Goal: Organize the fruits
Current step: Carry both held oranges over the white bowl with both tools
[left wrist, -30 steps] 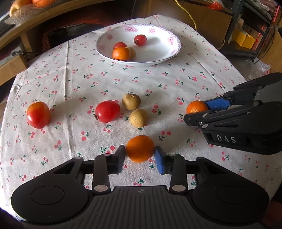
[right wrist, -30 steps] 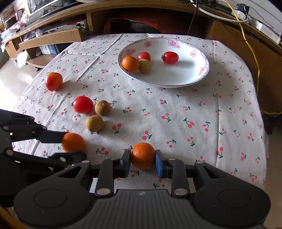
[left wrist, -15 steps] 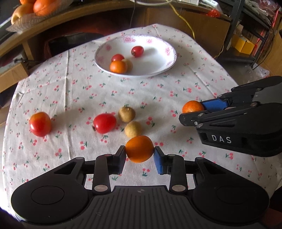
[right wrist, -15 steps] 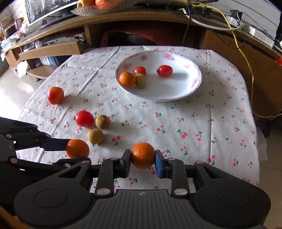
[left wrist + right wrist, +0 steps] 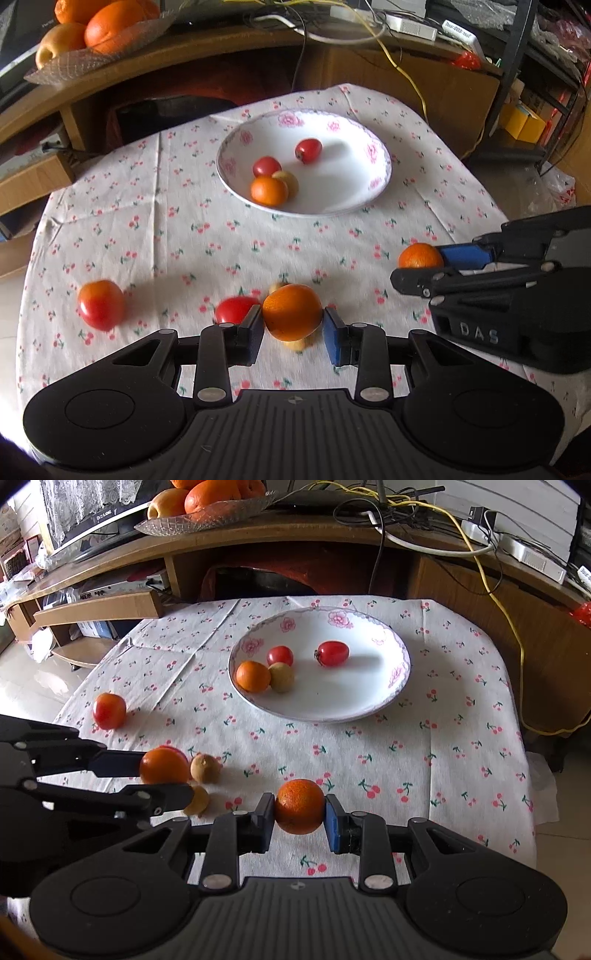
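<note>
left wrist view: the left gripper (image 5: 293, 328) is held level above the near edge of the white tablecloth printed with small red cherries (image 5: 177, 229), fingers pointing toward the white shallow bowl with pink flower print (image 5: 376, 155). its jaws are closed part-way around a round orange mandarin (image 5: 291, 312), one pad pressed to each side. the right gripper (image 5: 424, 266) reaches in from the right of this view, tilted on its side, and the raised letters "das" can be read on its black body. it pinches a second, smaller orange mandarin (image 5: 419, 255) between a blue pad and a black one.

in the right wrist view that second mandarin (image 5: 300, 806) sits squarely between the right gripper's (image 5: 300, 812) pads, jaws narrowed onto it, above the cloth.

the bowl holds two red cherry tomatoes, one orange fruit and one tan longan-like fruit (all toward its left half). loose on the cloth lie a large red tomato (image 5: 100, 303) at the left, a smaller red tomato (image 5: 234, 308) and two tan fruits (image 5: 205, 768) just beneath the left gripper.
</note>
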Demonstrator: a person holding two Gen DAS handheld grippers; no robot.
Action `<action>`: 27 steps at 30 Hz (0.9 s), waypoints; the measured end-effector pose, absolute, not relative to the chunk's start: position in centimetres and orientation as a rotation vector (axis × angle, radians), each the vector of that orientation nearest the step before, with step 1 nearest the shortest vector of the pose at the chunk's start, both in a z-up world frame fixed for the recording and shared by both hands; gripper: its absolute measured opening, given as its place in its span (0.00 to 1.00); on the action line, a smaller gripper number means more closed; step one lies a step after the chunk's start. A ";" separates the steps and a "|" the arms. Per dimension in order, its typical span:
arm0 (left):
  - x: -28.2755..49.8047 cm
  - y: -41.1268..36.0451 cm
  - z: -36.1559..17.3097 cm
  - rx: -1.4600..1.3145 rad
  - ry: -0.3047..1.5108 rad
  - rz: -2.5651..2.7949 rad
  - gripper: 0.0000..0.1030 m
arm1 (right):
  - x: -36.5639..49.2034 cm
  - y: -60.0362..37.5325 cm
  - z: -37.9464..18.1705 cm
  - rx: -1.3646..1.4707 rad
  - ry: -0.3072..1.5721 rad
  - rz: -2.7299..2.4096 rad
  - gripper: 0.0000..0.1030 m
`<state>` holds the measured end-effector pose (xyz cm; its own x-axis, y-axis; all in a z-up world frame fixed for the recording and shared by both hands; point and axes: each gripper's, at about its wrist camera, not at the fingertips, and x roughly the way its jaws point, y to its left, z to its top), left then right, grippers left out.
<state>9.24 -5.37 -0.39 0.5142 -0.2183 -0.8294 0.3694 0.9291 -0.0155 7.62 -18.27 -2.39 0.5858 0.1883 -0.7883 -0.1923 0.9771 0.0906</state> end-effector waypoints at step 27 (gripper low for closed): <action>16.8 -8.2 1.8 0.196 0.892 -0.363 0.40 | 14.8 -20.9 -0.5 0.132 0.860 0.111 0.28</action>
